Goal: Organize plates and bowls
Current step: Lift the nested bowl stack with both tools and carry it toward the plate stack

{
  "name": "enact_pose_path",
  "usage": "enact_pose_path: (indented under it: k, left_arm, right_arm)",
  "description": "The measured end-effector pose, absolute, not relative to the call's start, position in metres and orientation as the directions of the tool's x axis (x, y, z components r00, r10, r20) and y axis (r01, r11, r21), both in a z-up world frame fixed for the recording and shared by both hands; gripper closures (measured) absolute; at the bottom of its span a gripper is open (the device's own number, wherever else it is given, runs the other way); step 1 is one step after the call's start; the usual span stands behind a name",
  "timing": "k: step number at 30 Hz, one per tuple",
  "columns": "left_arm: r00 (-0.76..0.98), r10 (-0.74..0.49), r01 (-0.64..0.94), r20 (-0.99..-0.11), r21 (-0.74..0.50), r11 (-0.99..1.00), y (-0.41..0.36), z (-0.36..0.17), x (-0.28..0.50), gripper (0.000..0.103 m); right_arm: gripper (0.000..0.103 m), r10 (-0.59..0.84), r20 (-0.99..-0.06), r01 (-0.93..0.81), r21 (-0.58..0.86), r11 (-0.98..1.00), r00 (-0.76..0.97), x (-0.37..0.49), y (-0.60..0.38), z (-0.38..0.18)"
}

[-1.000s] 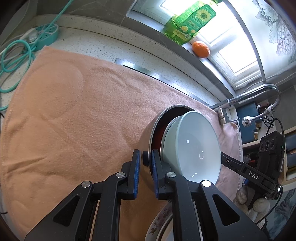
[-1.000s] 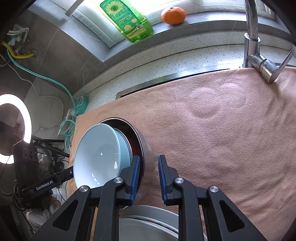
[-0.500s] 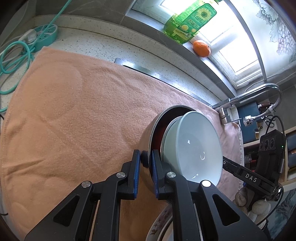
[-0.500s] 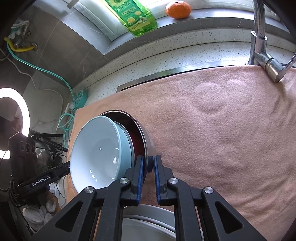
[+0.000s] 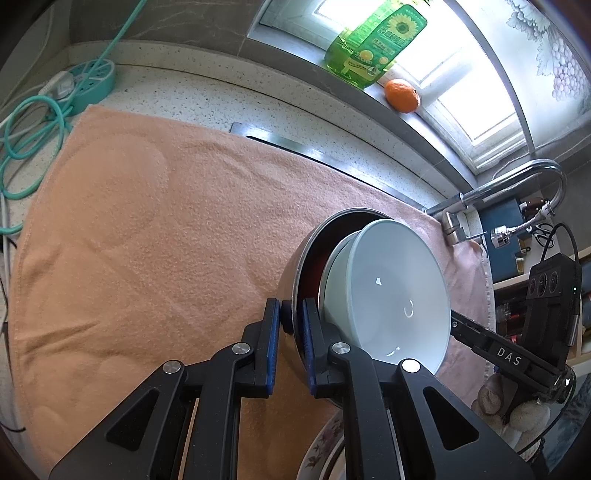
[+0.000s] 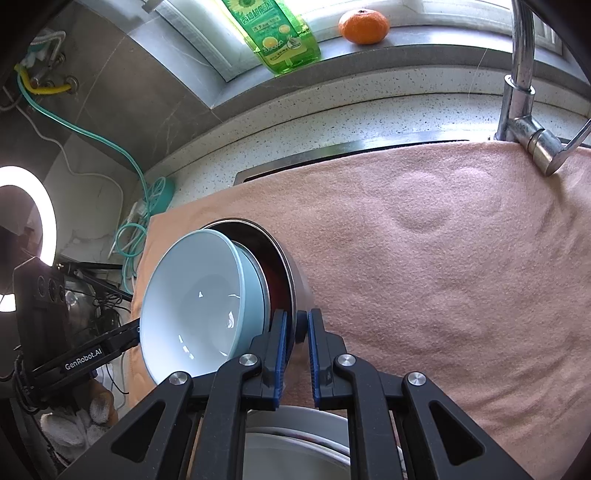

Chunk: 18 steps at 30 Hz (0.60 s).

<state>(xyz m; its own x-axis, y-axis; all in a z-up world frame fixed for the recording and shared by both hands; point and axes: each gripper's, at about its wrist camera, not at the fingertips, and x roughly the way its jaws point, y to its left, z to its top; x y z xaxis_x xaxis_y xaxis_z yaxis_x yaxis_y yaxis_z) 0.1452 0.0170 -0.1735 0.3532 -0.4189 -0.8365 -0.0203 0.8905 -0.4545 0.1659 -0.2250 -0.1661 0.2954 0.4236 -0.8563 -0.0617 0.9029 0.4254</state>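
A steel bowl (image 5: 308, 254) with a red inside holds nested pale blue bowls (image 5: 391, 295), and the stack hangs tilted above the peach towel (image 5: 147, 229). My left gripper (image 5: 290, 321) is shut on the steel rim on one side. On the opposite side my right gripper (image 6: 297, 332) is shut on the same steel bowl (image 6: 295, 273), beside the blue bowls (image 6: 195, 302). Each view shows the other gripper's black finger behind the stack. Plates lie below: a floral-rimmed plate (image 5: 321, 446) and white plates (image 6: 295, 446).
The towel (image 6: 443, 258) covers the counter and sink. A chrome faucet (image 6: 521, 74) stands at the back right. A green detergent bottle (image 6: 280, 33) and an orange (image 6: 364, 21) sit on the window sill. A teal power strip (image 5: 85, 85) with cables lies at the left.
My right gripper's jaws have shut onto the steel bowl's rim. The left gripper has kept its grip on the rim, and the stack has barely shifted.
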Motion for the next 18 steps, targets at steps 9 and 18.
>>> enact_pose_path:
  k: [9,18]
  left_arm:
    - [0.374,-0.414,0.011,-0.830,-0.443,0.897,0.016,-0.160,0.141,0.093]
    - [0.389,-0.420,0.040,-0.820,-0.441,0.897,0.016,-0.144,0.135,0.093]
  right_arm:
    - [0.093,0.422,-0.850,-0.055,0.427,0.902,0.315,0.160,-0.224,-0.159]
    - [0.093,0.422,-0.837,-0.055,0.432,0.900,0.348,0.150,-0.226,-0.143]
